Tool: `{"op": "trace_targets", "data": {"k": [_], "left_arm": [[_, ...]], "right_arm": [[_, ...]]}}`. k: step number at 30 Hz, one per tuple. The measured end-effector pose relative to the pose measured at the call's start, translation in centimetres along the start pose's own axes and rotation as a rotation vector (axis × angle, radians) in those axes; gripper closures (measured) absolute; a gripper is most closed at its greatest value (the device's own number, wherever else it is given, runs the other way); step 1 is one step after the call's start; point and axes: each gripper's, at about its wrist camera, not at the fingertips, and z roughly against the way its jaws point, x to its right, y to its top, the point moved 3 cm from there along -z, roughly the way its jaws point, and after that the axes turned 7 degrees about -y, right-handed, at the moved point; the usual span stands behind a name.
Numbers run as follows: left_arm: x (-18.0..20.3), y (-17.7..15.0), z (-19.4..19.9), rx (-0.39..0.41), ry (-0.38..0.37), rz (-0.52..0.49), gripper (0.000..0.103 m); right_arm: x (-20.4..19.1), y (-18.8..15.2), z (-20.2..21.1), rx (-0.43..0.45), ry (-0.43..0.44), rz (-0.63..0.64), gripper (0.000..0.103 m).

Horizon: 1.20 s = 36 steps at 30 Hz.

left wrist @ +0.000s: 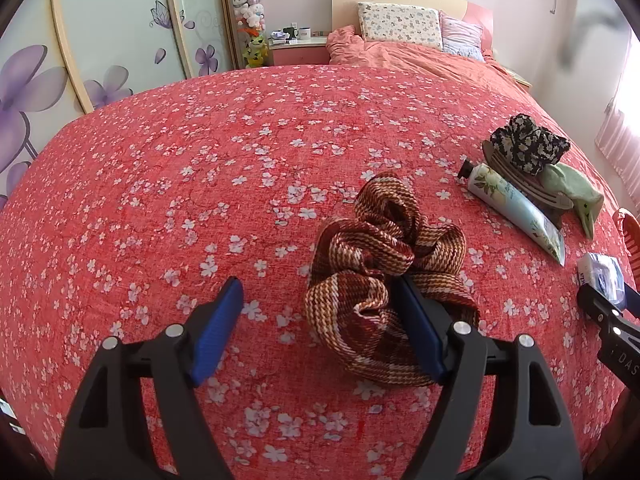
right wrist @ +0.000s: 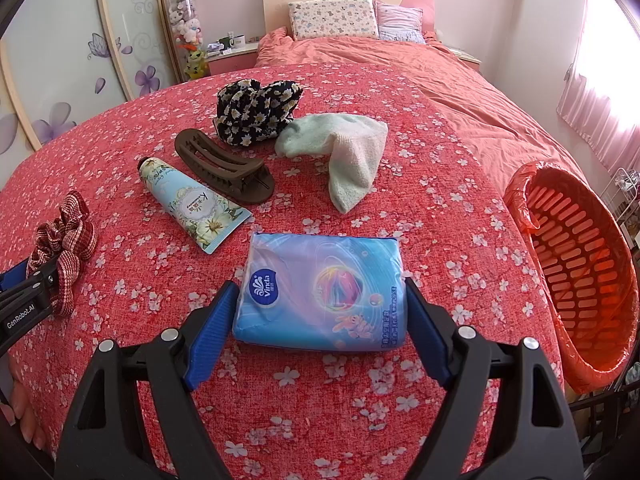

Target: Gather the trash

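Observation:
On the red flowered bedspread (left wrist: 200, 168) lies a red-brown plaid scrunchie (left wrist: 384, 276). My left gripper (left wrist: 320, 328) is open; its right finger rests on the scrunchie's near edge, its left finger over bare cover. My right gripper (right wrist: 318, 320) is open, its fingers on either side of a blue Vinda tissue pack (right wrist: 324, 288), which lies flat on the cover. An orange trash basket (right wrist: 580, 268) with an orange liner stands at the bed's right edge. The scrunchie also shows at the left of the right wrist view (right wrist: 64, 240).
Beyond the tissue pack lie a hand-cream tube (right wrist: 192, 204), a brown hair claw (right wrist: 224, 170), a black daisy-print scrunchie (right wrist: 256, 112) and a pale green sock (right wrist: 344, 152). Pillows (right wrist: 332, 18) and an orange quilt lie at the bed's far end. A wardrobe (left wrist: 100, 40) stands on the left.

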Motion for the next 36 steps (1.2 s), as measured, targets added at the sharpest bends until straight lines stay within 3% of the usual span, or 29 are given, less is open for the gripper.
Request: {"op": "trace_targets", "data": {"k": [6, 16, 25, 30, 33, 34, 36], "left_arm": [[-0.2, 0.0, 0.1, 0.000, -0.013, 0.007, 0.027], [-0.1, 0.2, -0.1, -0.008, -0.032, -0.023, 0.022], [-0.8, 0.4, 0.0, -0.009, -0.077, -0.071, 0.024], [-1.2, 0.3, 0.4, -0.001, -0.092, -0.095, 0.035], [-1.1, 0.2, 0.7, 0.008, -0.102, -0.114, 0.054], [-1.0, 0.2, 0.9, 0.012, -0.108, -0.126, 0.067], [-0.6, 0.1, 1.0, 0.013, -0.114, -0.148, 0.075]], "right_arm": [[0.0, 0.0, 0.0, 0.000, -0.003, 0.001, 0.023], [0.8, -0.1, -0.5, -0.020, -0.036, -0.028, 0.009], [1.4, -0.1, -0.5, -0.030, -0.029, -0.070, 0.008], [1.4, 0.1, -0.1, -0.044, 0.017, -0.136, 0.012], [0.7, -0.1, -0.1, -0.035, -0.058, -0.086, 0.029], [0.6, -0.2, 0.0, -0.026, -0.056, -0.073, 0.030], [0.5, -0.1, 0.1, -0.023, -0.047, -0.073, 0.031]]}}
